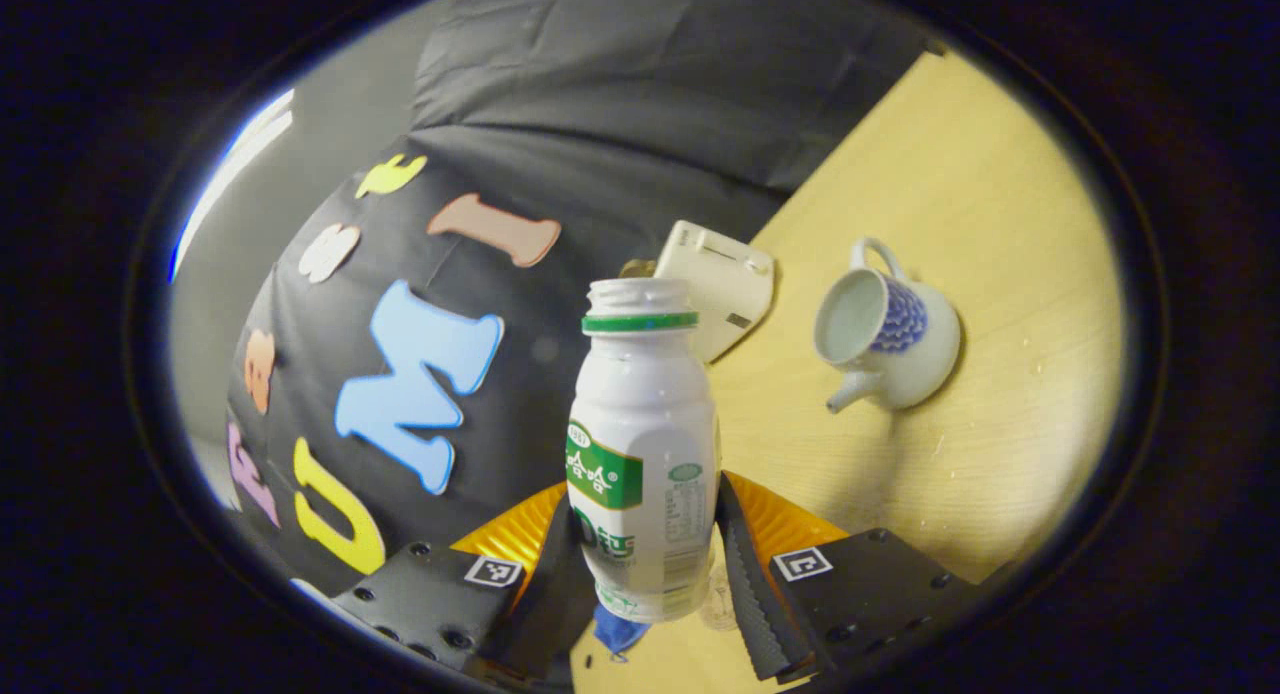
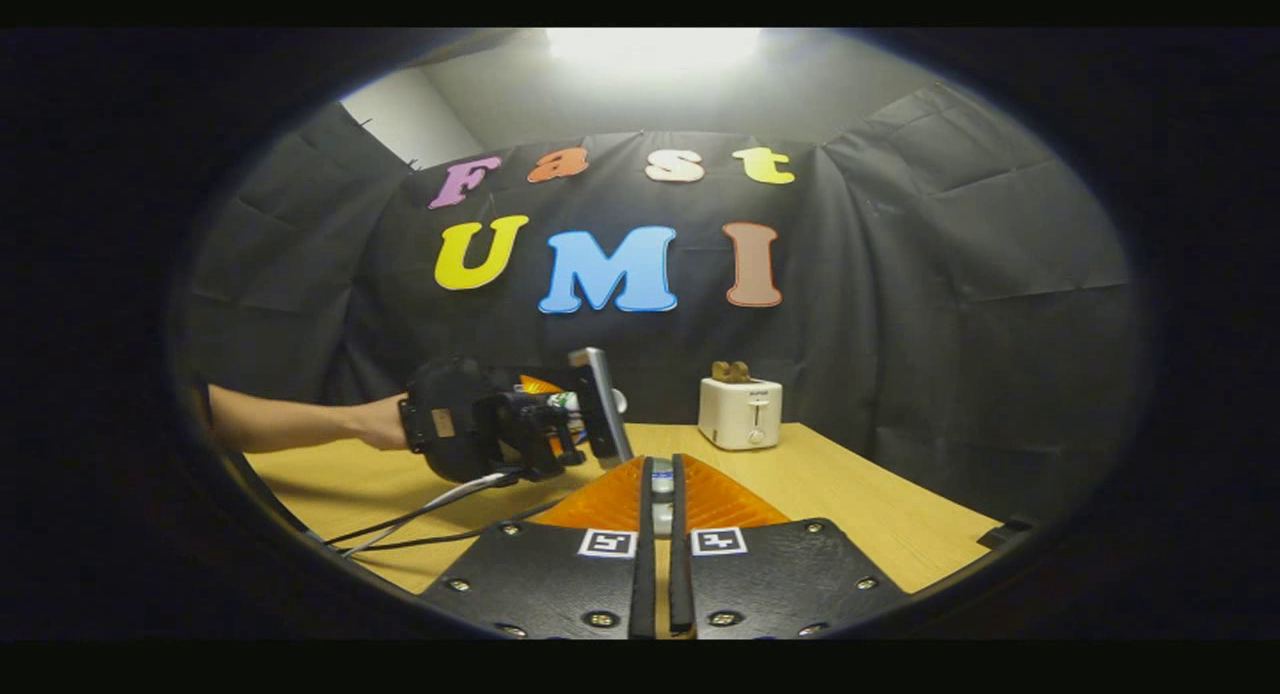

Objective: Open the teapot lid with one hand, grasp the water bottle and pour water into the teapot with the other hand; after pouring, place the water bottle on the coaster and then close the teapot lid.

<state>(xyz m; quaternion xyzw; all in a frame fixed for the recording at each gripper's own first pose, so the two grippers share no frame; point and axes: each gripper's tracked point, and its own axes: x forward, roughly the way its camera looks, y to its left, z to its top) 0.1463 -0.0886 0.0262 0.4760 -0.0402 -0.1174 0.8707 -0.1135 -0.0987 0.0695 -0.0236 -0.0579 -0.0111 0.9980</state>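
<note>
— Gripped low in my left tool (image 1: pixel 655 574), the water bottle (image 1: pixel 645 444) is standing nearest the lens; both fingers are pressing on its lower body, one on each side, and its cap is off, the green neck ring showing under the open mouth.

— And the teapot?

— Sitting well apart from the bottle, out on the worktop (image 1: pixel 960 224), is the teapot (image 1: pixel 890 334). Its lid is off, so I am looking straight into the pale hollow, spout pointing towards my side, handle on the far side. Bare wood is lying all round it. A white toaster (image 1: pixel 720 284) is sitting at the back edge, where the worktop is meeting the black cloth wall.

— What is your right tool doing?

— My right tool (image 2: pixel 660 494) is pinching narrow, fingers nearly together, with something small and pale between the tips; I cannot tell what it is. It is pointing across the worktop towards the toaster (image 2: pixel 740 412), with open wood between.

— Anything else around?

— My left hand (image 2: pixel 385 422) is holding the other tool (image 2: pixel 500 424) above the worktop's left part, cables trailing from it down onto the wood.
</note>
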